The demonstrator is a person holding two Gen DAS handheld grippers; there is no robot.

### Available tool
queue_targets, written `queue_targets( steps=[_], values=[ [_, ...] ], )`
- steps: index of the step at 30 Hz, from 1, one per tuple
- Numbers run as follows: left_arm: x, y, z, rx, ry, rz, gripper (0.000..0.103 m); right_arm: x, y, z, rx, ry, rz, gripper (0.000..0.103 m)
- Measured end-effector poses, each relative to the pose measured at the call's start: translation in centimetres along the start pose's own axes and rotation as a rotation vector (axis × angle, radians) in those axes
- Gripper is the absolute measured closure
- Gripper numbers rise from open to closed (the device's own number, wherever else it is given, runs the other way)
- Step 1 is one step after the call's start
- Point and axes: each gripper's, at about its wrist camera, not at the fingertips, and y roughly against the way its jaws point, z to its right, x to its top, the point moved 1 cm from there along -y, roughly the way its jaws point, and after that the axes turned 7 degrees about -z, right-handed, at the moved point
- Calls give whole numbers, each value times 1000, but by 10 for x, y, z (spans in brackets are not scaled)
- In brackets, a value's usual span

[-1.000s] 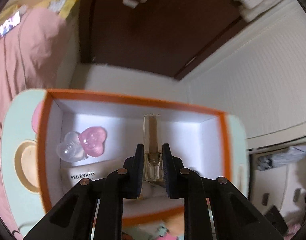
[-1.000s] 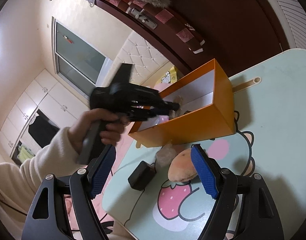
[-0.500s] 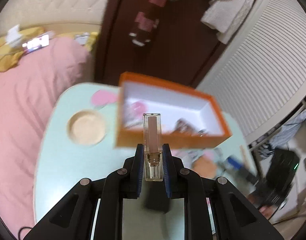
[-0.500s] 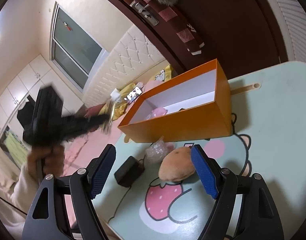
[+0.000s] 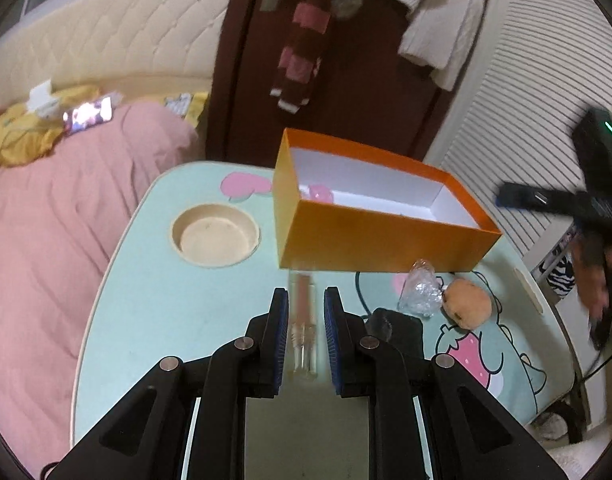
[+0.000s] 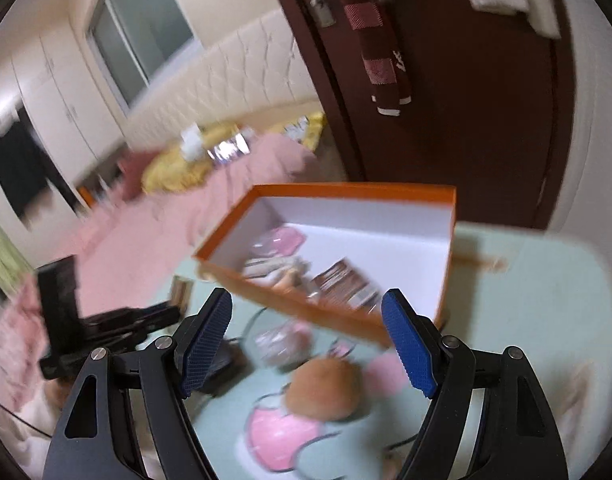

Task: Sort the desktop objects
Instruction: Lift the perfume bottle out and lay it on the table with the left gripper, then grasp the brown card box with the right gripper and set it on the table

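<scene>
A clear lip gloss tube (image 5: 303,322) lies on the mint table (image 5: 178,320), between the jaws of my left gripper (image 5: 304,312), which stand apart from it, open. Just beyond stands the orange box (image 5: 378,236), white inside, with a pink item (image 5: 320,193) in it. My right gripper (image 6: 306,340) is open and empty, above a brown plush toy (image 6: 324,390) and a crinkled clear wrapper (image 6: 276,340). The orange box (image 6: 306,304) in the right wrist view holds several small items. The left gripper shows there at the left (image 6: 118,320).
A black adapter (image 5: 398,328) with a cable, the wrapper (image 5: 420,288) and the plush toy (image 5: 468,304) lie right of the left gripper. A round cup recess (image 5: 215,236) is in the table at left. A pink bed (image 5: 46,220) lies beyond the table's left edge.
The left gripper drew back from the box, came down to the table and opened, letting go of the lip gloss tube. The right gripper swung toward the box and the plush toy.
</scene>
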Motion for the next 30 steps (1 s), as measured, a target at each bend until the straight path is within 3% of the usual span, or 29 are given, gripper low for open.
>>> queue_targets(
  steps=[3, 5, 7, 10, 19, 21, 22, 25, 30],
  values=[
    [-2, 4, -3, -1, -19, 39, 80, 32, -18, -1, -64, 84, -143, 30],
    [-4, 6, -9, -18, 0, 62, 65, 49, -36, -2, -91, 147, -243, 35],
    [-7, 7, -16, -37, 28, 96, 46, 57, -60, -3, -113, 203, -370, 50],
    [-13, 7, -27, -101, 82, 118, 43, 64, -96, -4, -121, 282, -545, 50],
    [-20, -3, -30, -162, 93, 89, 41, 65, -157, -4, -69, 356, -831, 50],
    [-20, -4, -31, -165, 97, 85, 41, 65, -165, 0, -66, 339, -863, 53],
    [-20, -4, -32, -167, 102, 84, 41, 66, -165, 1, -69, 340, -861, 60],
    [-21, -7, -35, -175, 119, 77, 41, 65, -164, 3, -87, 347, -846, 60],
    [-23, -10, -37, -175, 135, 63, 38, 69, -145, 11, -114, 312, -737, 61]
  ],
)
